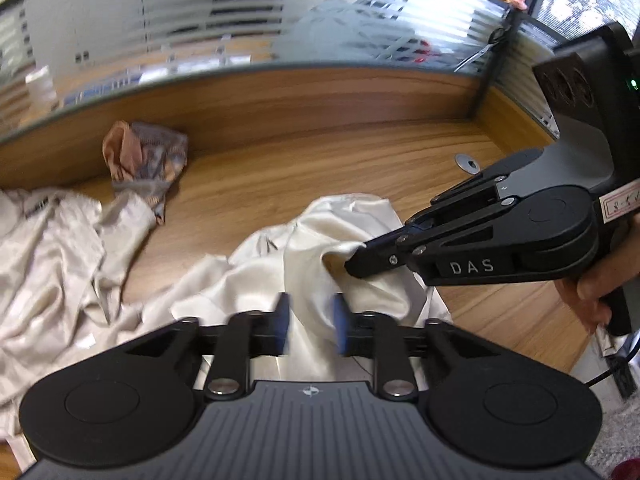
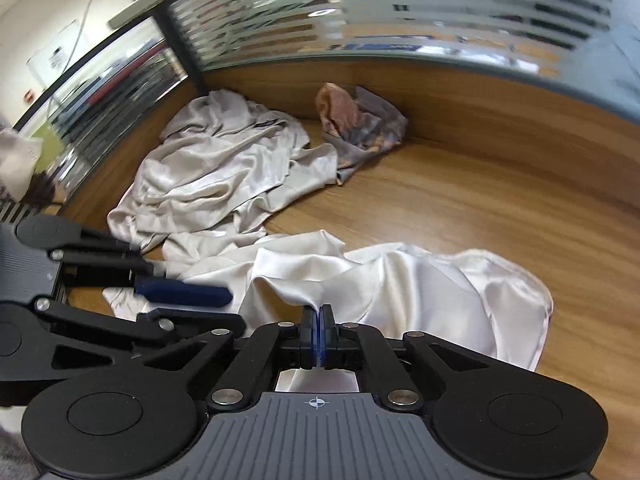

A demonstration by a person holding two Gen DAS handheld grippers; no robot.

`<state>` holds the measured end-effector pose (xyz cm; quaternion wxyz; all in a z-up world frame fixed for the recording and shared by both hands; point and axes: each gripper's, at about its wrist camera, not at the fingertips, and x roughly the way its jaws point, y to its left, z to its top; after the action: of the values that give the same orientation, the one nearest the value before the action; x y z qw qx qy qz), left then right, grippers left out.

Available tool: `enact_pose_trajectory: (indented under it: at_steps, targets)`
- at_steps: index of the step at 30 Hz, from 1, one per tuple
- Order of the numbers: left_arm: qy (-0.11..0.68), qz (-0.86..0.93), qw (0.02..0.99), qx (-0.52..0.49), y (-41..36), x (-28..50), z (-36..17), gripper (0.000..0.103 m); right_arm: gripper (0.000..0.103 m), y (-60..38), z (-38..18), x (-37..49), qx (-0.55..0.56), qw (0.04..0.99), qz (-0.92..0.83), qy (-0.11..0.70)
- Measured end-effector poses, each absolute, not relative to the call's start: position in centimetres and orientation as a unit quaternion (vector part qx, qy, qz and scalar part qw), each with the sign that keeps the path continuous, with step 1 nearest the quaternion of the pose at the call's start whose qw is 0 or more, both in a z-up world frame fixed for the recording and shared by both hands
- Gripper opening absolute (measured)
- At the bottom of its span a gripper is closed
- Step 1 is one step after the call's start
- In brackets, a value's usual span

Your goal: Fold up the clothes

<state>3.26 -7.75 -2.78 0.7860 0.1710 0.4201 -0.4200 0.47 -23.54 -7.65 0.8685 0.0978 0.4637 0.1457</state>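
A cream satin garment [image 1: 320,240] [image 2: 400,280] lies crumpled on the wooden desk [image 1: 320,160]. My right gripper [image 2: 319,332] is shut on a raised fold of it, and the left wrist view shows its black tip [image 1: 356,266] pinching that fold from the right. My left gripper [image 1: 311,323] stands open with its blue pads apart. The satin runs between the pads without being pressed. In the right wrist view my left gripper [image 2: 224,306] reaches in from the left, low over the cloth's near edge.
A second, beige satin garment [image 1: 48,248] [image 2: 216,168] lies heaped in the back left corner. A pink and grey patterned cloth [image 1: 148,160] [image 2: 360,120] sits bunched beside it. Striped glass partitions [image 1: 240,20] wall the desk. A cable grommet [image 1: 467,163] is at right. A person's hand [image 1: 588,292] holds the right gripper.
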Motion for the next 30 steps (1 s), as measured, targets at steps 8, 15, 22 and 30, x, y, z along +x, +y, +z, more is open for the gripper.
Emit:
enact_pose_trajectory:
  at_steps: [8, 15, 22, 30]
  targets:
    - [0.413, -0.424, 0.786, 0.179, -9.4, 4.4, -3.0, 0.035, 0.003, -22.8, -6.6, 0.6, 0.067, 0.866, 0.164, 0.468]
    - [0.430, -0.416, 0.784, 0.163, -9.8, 5.9, -3.9, 0.001, 0.009, -23.3, -7.5, 0.2, 0.087, 0.862, 0.145, 0.478]
    - [0.435, -0.412, 0.784, 0.161, -9.8, 5.9, -4.1, 0.001, 0.020, -22.8, -9.1, -0.3, 0.104, 0.853, 0.129, 0.496]
    - [0.437, -0.406, 0.789, 0.151, -9.4, 6.1, -4.1, 0.001, 0.039, -22.3, -11.1, -0.3, 0.115, 0.842, 0.110, 0.515]
